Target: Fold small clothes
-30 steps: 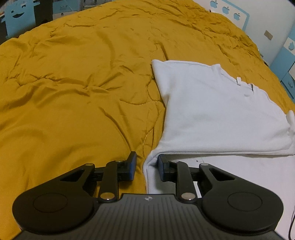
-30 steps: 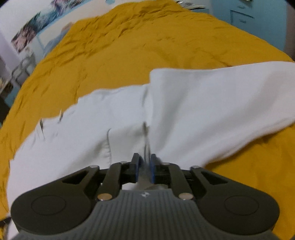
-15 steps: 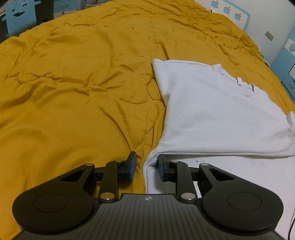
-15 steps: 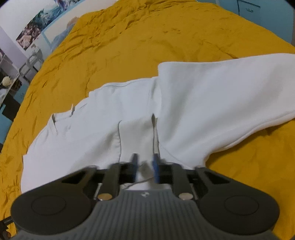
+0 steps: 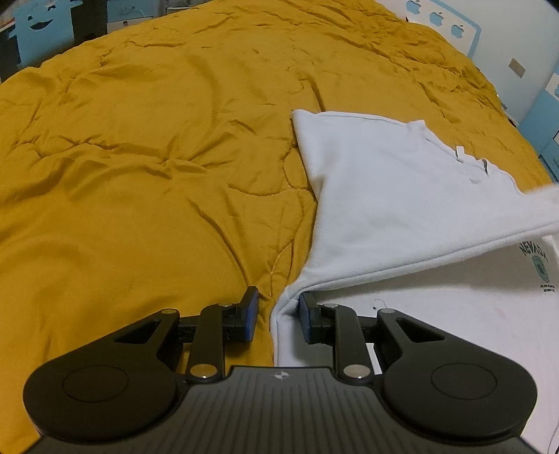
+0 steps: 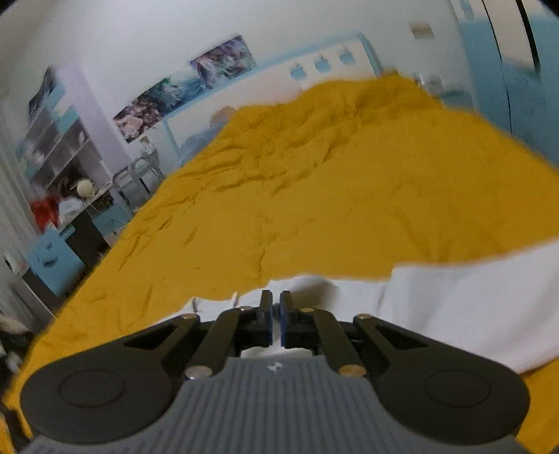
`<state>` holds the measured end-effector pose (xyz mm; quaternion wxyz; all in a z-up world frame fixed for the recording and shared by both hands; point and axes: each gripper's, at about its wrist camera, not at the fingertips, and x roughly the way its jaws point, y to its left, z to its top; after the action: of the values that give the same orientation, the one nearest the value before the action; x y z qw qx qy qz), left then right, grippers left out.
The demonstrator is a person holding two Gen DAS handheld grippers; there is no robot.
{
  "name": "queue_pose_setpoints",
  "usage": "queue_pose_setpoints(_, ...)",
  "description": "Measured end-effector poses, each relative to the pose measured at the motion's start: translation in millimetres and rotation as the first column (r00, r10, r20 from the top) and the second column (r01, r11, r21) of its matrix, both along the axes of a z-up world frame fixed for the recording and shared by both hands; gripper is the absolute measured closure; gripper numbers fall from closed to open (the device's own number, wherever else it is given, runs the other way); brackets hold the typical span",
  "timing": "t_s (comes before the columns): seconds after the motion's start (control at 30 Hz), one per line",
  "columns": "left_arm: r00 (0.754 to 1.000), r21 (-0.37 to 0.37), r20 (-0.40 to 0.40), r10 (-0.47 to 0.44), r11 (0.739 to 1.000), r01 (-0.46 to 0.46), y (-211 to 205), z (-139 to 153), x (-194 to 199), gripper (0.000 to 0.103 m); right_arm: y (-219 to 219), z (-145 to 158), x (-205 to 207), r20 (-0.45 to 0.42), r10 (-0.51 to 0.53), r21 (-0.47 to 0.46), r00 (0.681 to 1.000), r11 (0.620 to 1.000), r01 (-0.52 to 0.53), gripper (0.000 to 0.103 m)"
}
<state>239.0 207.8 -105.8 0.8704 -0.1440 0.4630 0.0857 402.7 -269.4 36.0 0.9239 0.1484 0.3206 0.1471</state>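
Note:
A white T-shirt [image 5: 401,195] lies on the mustard-yellow bed cover [image 5: 157,157], its upper layer lifted at the right so that a green printed logo [image 5: 539,265] shows underneath. My left gripper [image 5: 277,312] is open and straddles the shirt's left corner fold without pinching it. In the right wrist view my right gripper [image 6: 276,316] is shut on a fold of the white shirt [image 6: 454,307] and holds it raised, tilted up toward the room.
The bed cover [image 6: 314,192] fills most of both views. Shelves with clutter [image 6: 59,167] and blue drawers [image 6: 52,258] stand to the left of the bed. A blue cabinet [image 6: 517,70] and the white headboard wall [image 5: 471,31] lie beyond.
My right gripper has closed tighter on the shirt and swung up, so its view now shows the room. The shirt's upper layer has lifted, uncovering the logo. The left gripper has not moved.

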Motion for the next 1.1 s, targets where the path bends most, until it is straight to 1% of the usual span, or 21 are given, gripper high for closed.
queue_pose_setpoints(0.03,1.000,0.001,0.000,0.000,1.000,0.000,0,0,0,0.076,1,-9,-1,-0.034,0.004,-0.043,0.999,0.999,-0.005,0.103)
queue_pose_setpoints(0.1,1.000,0.000,0.005,-0.002,1.000,0.002,0,0,-1,0.076,-6,-40,-5,-0.137,-0.025,-0.112,0.990,0.994,0.009,0.103)
queue_pose_setpoints(0.17,1.000,0.003,0.009,-0.005,1.000,0.005,0,0,-2,0.076,-18,-68,-13,-0.201,-0.054,-0.113,0.978,0.993,0.031,0.103)
queue_pose_setpoints(0.23,1.000,0.006,0.007,-0.009,1.000,0.009,-1,0,-2,0.076,-27,-88,-19,-0.245,-0.073,-0.112,0.967,0.993,0.046,0.103)
queue_pose_setpoints(0.33,1.000,0.009,-0.001,-0.018,1.000,0.018,-1,1,-1,0.076,-29,-106,-28,-0.259,-0.075,-0.129,0.963,0.991,0.042,0.103)
queue_pose_setpoints(0.5,0.999,0.005,-0.030,-0.040,0.999,0.040,1,7,-6,0.076,-24,-109,-28,-0.258,-0.071,-0.177,0.963,0.984,0.025,0.103)
queue_pose_setpoints(0.57,0.997,-0.004,-0.058,-0.042,0.999,0.042,3,14,-8,0.076,-22,-109,-28,-0.255,-0.102,-0.272,0.962,0.962,0.030,0.103)
queue_pose_setpoints(0.6,0.996,-0.004,-0.071,-0.045,0.999,0.045,2,18,-9,0.076,-24,-109,-29,-0.257,-0.101,-0.285,0.961,0.958,0.025,0.103)
queue_pose_setpoints(0.67,0.995,-0.019,-0.071,-0.068,0.998,0.066,3,30,-12,0.076,-28,-102,-33,-0.255,-0.103,-0.263,0.962,0.964,0.033,0.103)
queue_pose_setpoints(0.7,0.996,-0.045,-0.048,-0.082,0.996,0.080,6,37,-13,0.075,-30,-98,-35,-0.243,-0.105,-0.262,0.964,0.964,0.039,0.103)
queue_pose_setpoints(0.77,0.996,-0.102,0.010,-0.087,0.991,0.088,15,48,-11,0.070,-31,-90,-39,-0.209,-0.106,-0.271,0.972,0.962,0.047,0.102)
queue_pose_setpoints(0.8,0.996,-0.125,0.040,-0.078,0.989,0.083,21,53,-8,0.067,-30,-86,-39,-0.193,-0.101,-0.268,0.976,0.962,0.046,0.102)
queue_pose_setpoints(0.9,0.994,-0.164,0.103,-0.026,0.986,0.042,36,59,13,0.066,-22,-77,-34,-0.166,-0.071,-0.232,0.984,0.972,0.031,0.101)
queue_pose_setpoints(0.93,0.993,-0.195,0.122,-0.005,0.980,0.029,43,57,21,0.065,-18,-77,-29,-0.160,-0.059,-0.221,0.985,0.975,0.022,0.101)
queue_pose_setpoints(1.0,0.990,-0.268,0.134,0.039,0.964,-0.001,56,49,43,0.065,-6,-79,-23,-0.147,-0.042,-0.221,0.988,0.975,0.009,0.101)
queue_pose_setpoints(1.1,0.989,-0.331,0.126,0.072,0.943,-0.027,67,30,75,0.065,11,-84,-14,-0.147,-0.028,-0.214,0.989,0.977,-0.004,0.100)
